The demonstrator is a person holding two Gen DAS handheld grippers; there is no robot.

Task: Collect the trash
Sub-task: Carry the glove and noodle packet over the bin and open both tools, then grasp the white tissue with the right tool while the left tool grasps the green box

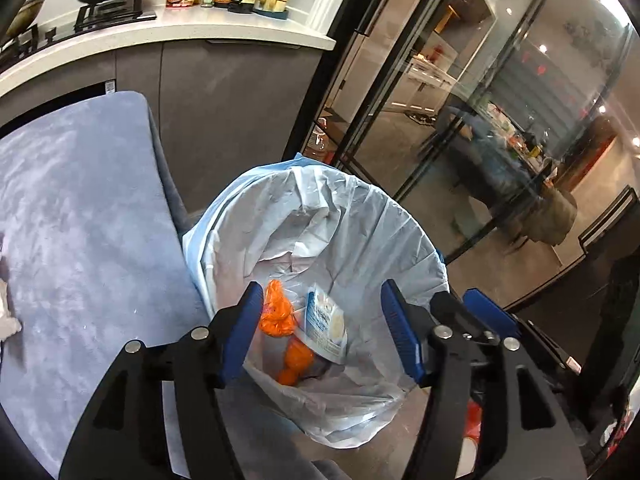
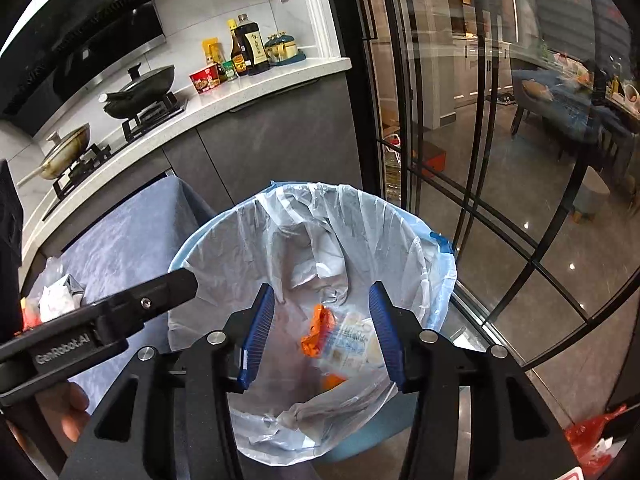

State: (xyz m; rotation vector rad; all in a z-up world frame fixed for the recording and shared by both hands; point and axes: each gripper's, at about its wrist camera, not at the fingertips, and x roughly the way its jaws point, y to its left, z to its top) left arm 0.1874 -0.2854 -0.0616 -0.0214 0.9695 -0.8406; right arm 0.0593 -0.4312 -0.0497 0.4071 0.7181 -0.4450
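Both grippers are held over the lined bin (image 1: 240, 208), the left gripper (image 1: 322, 328) and the right gripper (image 2: 322, 332) each with jaws spread and nothing pinched between them. An orange wrapper (image 1: 276, 312) and a white packet (image 1: 326, 326) are seen lying in the liner's bottom. More trash (image 2: 60, 296) is left on the blue-covered table (image 1: 80, 200) beside the bin.

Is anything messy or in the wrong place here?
Mostly tidy: the orange wrapper and white packet are inside the lined bin. But crumpled trash sits on the blue cloth, not binned yet.
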